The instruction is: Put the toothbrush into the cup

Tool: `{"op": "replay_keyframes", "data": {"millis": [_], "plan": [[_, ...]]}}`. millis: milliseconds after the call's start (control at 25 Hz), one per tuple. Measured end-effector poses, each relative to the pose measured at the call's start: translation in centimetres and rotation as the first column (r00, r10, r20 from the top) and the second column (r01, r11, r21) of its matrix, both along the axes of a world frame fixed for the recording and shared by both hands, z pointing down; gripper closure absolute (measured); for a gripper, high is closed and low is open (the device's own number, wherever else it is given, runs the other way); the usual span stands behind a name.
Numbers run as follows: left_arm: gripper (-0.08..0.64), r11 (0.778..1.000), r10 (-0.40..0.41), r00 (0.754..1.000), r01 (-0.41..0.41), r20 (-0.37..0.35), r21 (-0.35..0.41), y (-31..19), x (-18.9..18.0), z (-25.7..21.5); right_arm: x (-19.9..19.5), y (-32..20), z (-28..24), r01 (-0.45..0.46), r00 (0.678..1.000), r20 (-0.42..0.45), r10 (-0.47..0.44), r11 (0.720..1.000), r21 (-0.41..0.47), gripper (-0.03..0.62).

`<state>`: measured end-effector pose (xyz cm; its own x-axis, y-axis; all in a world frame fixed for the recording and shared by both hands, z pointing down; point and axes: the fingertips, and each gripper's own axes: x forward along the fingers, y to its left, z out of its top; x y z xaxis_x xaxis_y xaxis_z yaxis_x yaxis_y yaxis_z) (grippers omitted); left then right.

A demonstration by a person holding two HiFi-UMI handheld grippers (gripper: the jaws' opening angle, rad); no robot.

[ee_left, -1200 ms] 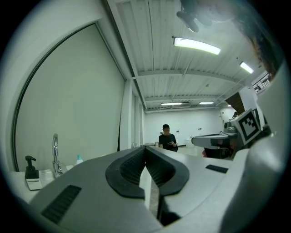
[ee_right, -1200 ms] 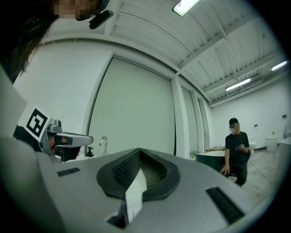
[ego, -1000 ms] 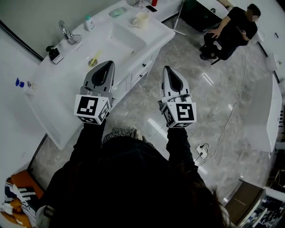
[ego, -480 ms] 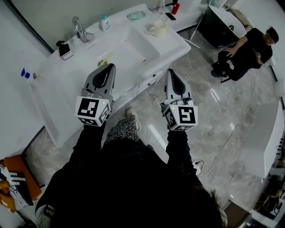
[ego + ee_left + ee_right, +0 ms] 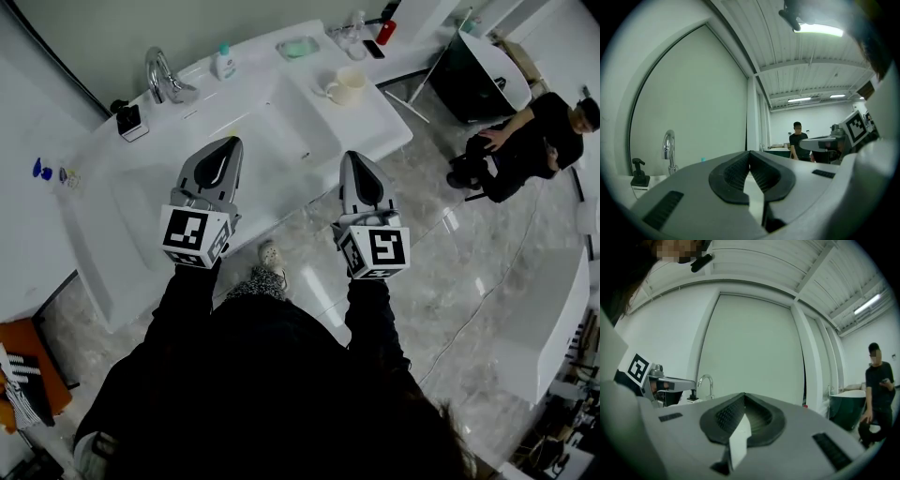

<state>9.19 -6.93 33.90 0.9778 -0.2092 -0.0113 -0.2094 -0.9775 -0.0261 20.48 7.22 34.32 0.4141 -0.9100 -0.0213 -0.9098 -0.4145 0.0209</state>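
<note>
Toothbrush: only a thin pale-yellow sliver shows in the head view, and the rest is hidden under a gripper tip. Too small to tell bristle end from handle. It lies flat on the white vanity counter, at the near-left edge of the basin.

Containers:
- Cup: cream mug with a handle, upright and mouth up, on the counter to the right of the basin. Its inside is too small to read.
- Soap dish: pale green, at the back edge of the counter. Contents unclear.
- Bottle: small, stands beside the faucet.

Grippers: the left gripper has its jaws pressed together, black pads meeting at the tip with nothing between them. The right gripper is the same — pads together, nothing pinched. Both are held level.

Relations: the toothbrush sliver sits just past the left gripper's tip in the head view, with the gripper above it, and contact cannot be judged. The cup lies well apart from both grippers, up and beyond the right one.
</note>
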Motion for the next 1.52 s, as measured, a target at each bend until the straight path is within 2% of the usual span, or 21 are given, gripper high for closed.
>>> {"op": "replay_keyframes", "data": {"millis": [200, 560, 800, 1040, 1160, 1320, 1520], "plan": [[0.551, 0.999, -0.038, 0.999, 0.037, -0.003, -0.015, -3.0, 2.5, 0.3, 3.6, -3.5, 0.1, 0.037, 0.999, 0.011, -0.037, 0.999, -0.004, 0.589], [0.551, 0.992, -0.120, 0.993, 0.121, 0.012, -0.044, -8.2, 4.2, 0.9, 5.3, -12.4, 0.1, 0.217, 0.976, 0.001, -0.217, 0.975, -0.040, 0.588], [0.551, 0.977, -0.208, 0.978, 0.208, 0.010, -0.039, -11.4, 3.3, 0.5, 4.8, -16.9, 1.1, 0.342, 0.940, 0.020, -0.342, 0.937, -0.074, 0.588], [0.551, 0.945, -0.321, 0.947, 0.322, 0.032, -0.051, -13.7, 0.7, 0.9, 3.9, -20.7, 1.7, 0.421, 0.907, 0.054, -0.417, 0.904, -0.072, 0.588], [0.551, 0.927, -0.370, 0.928, 0.372, 0.039, -0.055, -14.2, -0.5, 1.0, 2.8, -22.4, 1.7, 0.477, 0.879, 0.060, -0.474, 0.876, -0.070, 0.588], [0.551, 0.889, -0.452, 0.891, 0.454, 0.046, -0.059, -15.0, -2.0, 1.3, 1.4, -24.6, 1.9, 0.560, 0.828, 0.064, -0.557, 0.826, -0.069, 0.588], [0.551, 0.831, -0.549, 0.834, 0.551, 0.046, -0.076, -15.6, -2.6, 1.2, -0.1, -27.2, 2.8, 0.684, 0.729, 0.079, -0.680, 0.723, -0.093, 0.589]]}}
